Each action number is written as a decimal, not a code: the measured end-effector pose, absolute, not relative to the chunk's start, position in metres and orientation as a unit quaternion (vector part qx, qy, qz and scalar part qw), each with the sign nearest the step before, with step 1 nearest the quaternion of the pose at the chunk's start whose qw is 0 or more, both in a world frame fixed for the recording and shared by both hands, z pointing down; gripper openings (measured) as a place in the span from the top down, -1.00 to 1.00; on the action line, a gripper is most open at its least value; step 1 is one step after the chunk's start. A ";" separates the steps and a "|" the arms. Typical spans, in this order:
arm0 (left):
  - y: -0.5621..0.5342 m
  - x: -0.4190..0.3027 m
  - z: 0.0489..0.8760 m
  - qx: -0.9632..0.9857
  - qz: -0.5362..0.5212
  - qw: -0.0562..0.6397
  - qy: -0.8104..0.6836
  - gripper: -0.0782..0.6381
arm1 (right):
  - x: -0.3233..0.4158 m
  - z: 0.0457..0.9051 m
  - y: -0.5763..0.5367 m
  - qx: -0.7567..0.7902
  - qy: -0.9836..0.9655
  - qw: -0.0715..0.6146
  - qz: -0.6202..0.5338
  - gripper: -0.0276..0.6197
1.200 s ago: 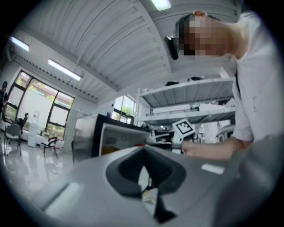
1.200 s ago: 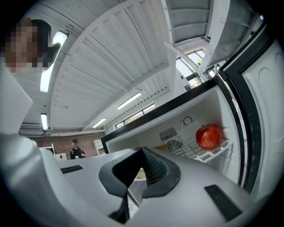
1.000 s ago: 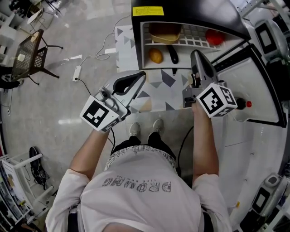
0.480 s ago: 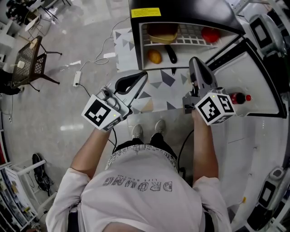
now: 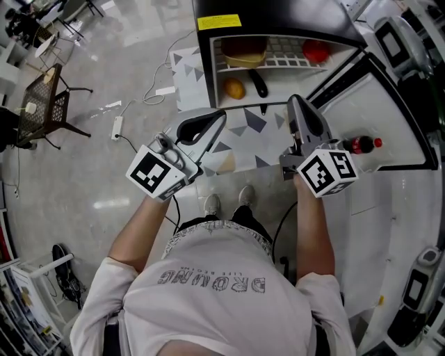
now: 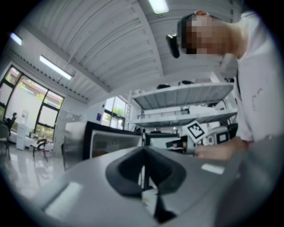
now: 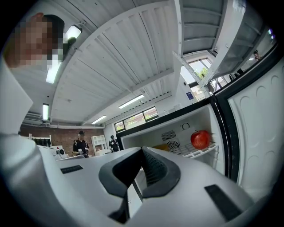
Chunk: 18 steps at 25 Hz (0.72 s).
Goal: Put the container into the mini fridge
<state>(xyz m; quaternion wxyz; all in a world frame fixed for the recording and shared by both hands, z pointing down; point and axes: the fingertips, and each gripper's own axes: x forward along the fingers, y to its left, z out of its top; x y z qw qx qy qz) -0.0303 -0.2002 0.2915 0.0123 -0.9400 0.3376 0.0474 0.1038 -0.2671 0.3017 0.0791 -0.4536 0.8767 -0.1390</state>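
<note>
Left tongs (image 5: 220, 115) are clenched: their two dark pads meet with only a hairline between them, and nothing is held. Right tongs (image 5: 295, 99) are likewise pressed shut and empty. Both sets are held side by side and point toward the open mini fridge (image 5: 278, 12), but they hang in the air short of it and touch nothing.

Compared with a second ago, the right tongs have drawn back toward the person and a little to the left. Their marker cube (image 5: 327, 172) no longer covers the red-capped bottle (image 5: 361, 144) in the door shelf, so the bottle now shows whole. The left tongs have barely moved.

The container (image 5: 245, 50), yellowish, sits inside the fridge on the upper wire shelf (image 5: 285, 49), at its left end. A red apple (image 5: 316, 50) lies at the right end of the same shelf, well apart from it. On the level below lie an orange fruit (image 5: 235, 88) and, just beside it, a dark elongated object (image 5: 259, 83) that is hard to identify.

The fridge door (image 5: 389, 111) stands wide open to the right. Beneath the tongs lies a floor mat (image 5: 243, 128) with a grey triangle pattern, and the person's shoes (image 5: 212, 203) stand at its near edge. Off to the left on the floor are a white power strip (image 5: 117, 126) and a mesh chair (image 5: 45, 104).
</note>
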 end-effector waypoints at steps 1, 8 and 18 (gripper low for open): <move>-0.200 -0.031 0.293 -0.941 0.045 0.014 0.335 0.77 | 0.104 0.303 -0.265 -0.454 0.876 0.079 -0.139 0.91; -0.196 -0.030 0.297 -0.945 0.036 0.013 0.324 0.77 | 0.108 0.306 -0.253 -0.460 0.873 0.079 -0.140 0.91; -0.197 -0.026 0.295 -0.949 0.043 0.012 0.312 0.77 | 0.109 0.311 -0.247 -0.465 0.871 0.075 -0.140 0.91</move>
